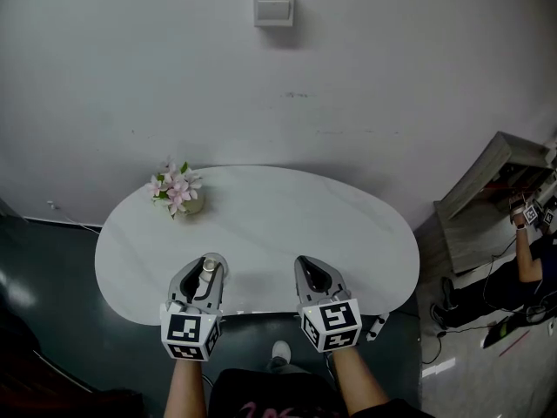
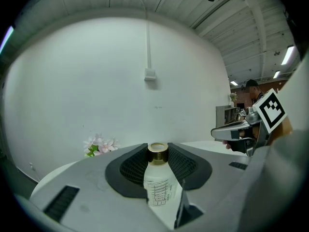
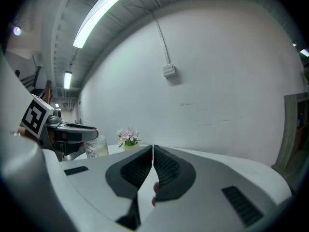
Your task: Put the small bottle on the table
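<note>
Gripping a small bottle [image 2: 157,180] between its dark ribbed fingers [image 2: 129,170], the left gripper [image 1: 209,263] sits over the near part of the white oval counter [image 1: 270,220]. The bottle stands upright in the grasp. It is pale and translucent, with printed measuring lines on its body and a gold cap [image 2: 157,152] that rises just above the finger pads. Whether its base touches the counter cannot be told from any view.

The right gripper [image 1: 307,266] is just beside the left one, also over the counter's near edge, and the two are apart. Its fingers are pressed together with only a thin seam between the pads, and nothing is held between them. Each gripper carries its marker cube at the rear, and a forearm reaches up to each from the bottom of the head view.

A little pot of pink and white flowers [image 1: 177,190] stands on the far left of the counter, close to the pale wall [image 1: 392,77] and well apart from both grippers. A switch box [image 1: 273,10] is mounted high on that wall, with a thin conduit running up from it. At the far right edge a person [image 1: 533,259] is beside a grey shelf unit [image 1: 487,190], off the counter.
</note>
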{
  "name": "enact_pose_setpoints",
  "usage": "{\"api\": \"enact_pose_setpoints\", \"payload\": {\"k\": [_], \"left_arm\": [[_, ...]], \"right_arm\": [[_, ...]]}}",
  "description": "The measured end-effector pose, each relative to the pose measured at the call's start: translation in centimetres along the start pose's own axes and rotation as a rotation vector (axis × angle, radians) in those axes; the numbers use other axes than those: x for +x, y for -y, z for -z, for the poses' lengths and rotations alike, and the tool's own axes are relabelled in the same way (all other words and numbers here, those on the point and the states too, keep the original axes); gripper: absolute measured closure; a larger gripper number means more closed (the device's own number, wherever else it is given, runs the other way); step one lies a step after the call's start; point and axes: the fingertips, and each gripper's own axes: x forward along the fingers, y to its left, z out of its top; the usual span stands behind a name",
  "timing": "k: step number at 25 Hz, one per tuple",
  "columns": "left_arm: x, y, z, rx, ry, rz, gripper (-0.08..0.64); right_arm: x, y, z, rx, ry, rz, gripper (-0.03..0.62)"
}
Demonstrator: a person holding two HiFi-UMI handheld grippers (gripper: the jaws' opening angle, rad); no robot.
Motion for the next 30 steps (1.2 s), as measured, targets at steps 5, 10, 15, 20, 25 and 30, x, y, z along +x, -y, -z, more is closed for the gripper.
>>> {"api": "enact_pose_setpoints", "payload": {"k": [5,10,15,20,25,30], "left_arm": [[0.4,0.4,0.2,0.003,-0.011,0.0,0.428],[0.5,0.6,0.3,0.001,-0.018,0.002,0.428],[0.7,0.3,0.5,-0.003,-0.015,0.003,0.428],[1.2,-0.2,0.5,-0.008,-0.012,0.012,0.428],[1.8,-1.0,0.7,-0.019,-0.008,0.014,0.428],[2.6,-1.6,1.2,-0.03,-0.015,0.021,0.428]], "right_arm": [[0.2,0.5,0.3,0.01,-0.007,-0.006,0.525],[0.3,0.5,0.6,0.015,-0.015,-0.011,0.525],[0.6,0.6,0.5,0.014,-0.012,-0.007,0.525],[1.1,0.4,0.4,0.008,-0.018,0.0,0.525],[2.0,0.0,0.4,-0.002,-0.027,0.0,0.525],[2.9,0.1,0.7,-0.001,-0.041,0.006,0.525]]}}
